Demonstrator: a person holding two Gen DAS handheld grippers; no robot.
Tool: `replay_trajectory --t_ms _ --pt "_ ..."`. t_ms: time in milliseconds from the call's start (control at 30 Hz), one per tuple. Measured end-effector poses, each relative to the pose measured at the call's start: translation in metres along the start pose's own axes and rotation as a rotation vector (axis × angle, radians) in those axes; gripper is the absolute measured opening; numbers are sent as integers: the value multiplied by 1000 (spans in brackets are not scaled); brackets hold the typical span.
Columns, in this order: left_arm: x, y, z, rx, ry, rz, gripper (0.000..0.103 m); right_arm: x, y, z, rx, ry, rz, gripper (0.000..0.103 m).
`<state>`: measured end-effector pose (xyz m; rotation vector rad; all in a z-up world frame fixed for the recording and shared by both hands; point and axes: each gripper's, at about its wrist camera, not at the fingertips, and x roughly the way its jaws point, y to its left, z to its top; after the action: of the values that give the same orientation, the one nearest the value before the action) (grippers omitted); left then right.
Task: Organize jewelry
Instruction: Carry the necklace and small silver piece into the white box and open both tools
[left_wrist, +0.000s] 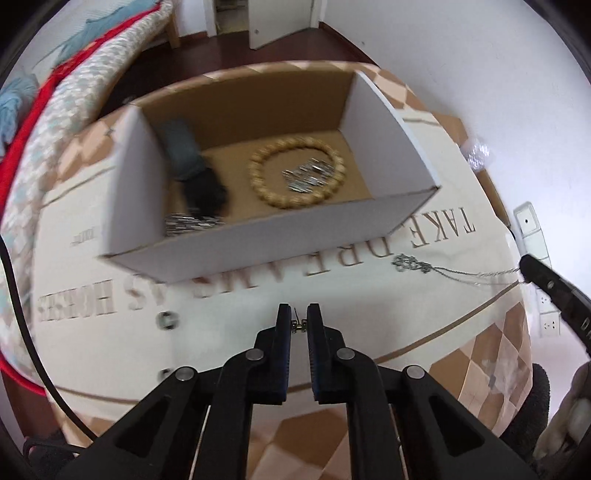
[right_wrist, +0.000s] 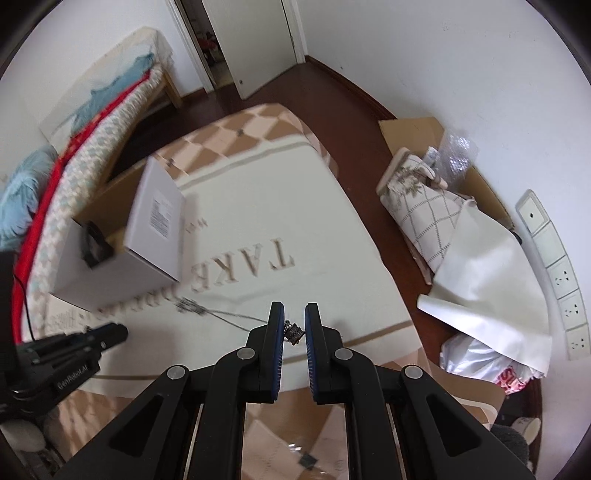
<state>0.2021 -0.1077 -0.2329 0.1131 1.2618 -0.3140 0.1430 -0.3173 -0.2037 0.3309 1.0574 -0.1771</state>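
Left gripper (left_wrist: 298, 317), jaws parted by a narrow gap, with a small metal earring (left_wrist: 299, 325) lying between the fingertips; whether the pads touch it cannot be told. Directly ahead of this gripper stands an open white cardboard box (left_wrist: 258, 240) on a cream tablecloth (left_wrist: 369, 314) printed with brown lettering. Inside the box, ahead and slightly right, a wooden bead bracelet (left_wrist: 297, 177) encircles a heap of silver pieces (left_wrist: 308, 175); ahead and left lie a grey and black item (left_wrist: 192, 166) and another silver cluster (left_wrist: 190, 223). Right gripper (right_wrist: 294, 328), jaws likewise slightly parted, with a small dark charm (right_wrist: 294, 333) between the fingertips, apparently the end of a silver chain necklace (right_wrist: 221, 314) that runs away to its front left across the cloth toward the box. In the right wrist view the left gripper appears at far left.
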Motion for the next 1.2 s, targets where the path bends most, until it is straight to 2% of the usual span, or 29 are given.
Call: replay_trajectory --t_ms 333,533,967,1100,1200 --pt "-56 34 -11 -30 -71 20 6 -48 21 15 -19 -56 130 12" --pt "-91 39 -9 -36 -126 12 6 -78 37 27 -52 -78 187 11" --pt "-137 50 41 -36 -221 -8 6 -150 94 91 -149 -207 297 11" --pt "-132 57 59 -38 -219 4 6 -149 122 114 -201 -219 310 11" --pt "-122 62 68 -34 -206 27 6 -131 143 131 -238 -199 304 11"
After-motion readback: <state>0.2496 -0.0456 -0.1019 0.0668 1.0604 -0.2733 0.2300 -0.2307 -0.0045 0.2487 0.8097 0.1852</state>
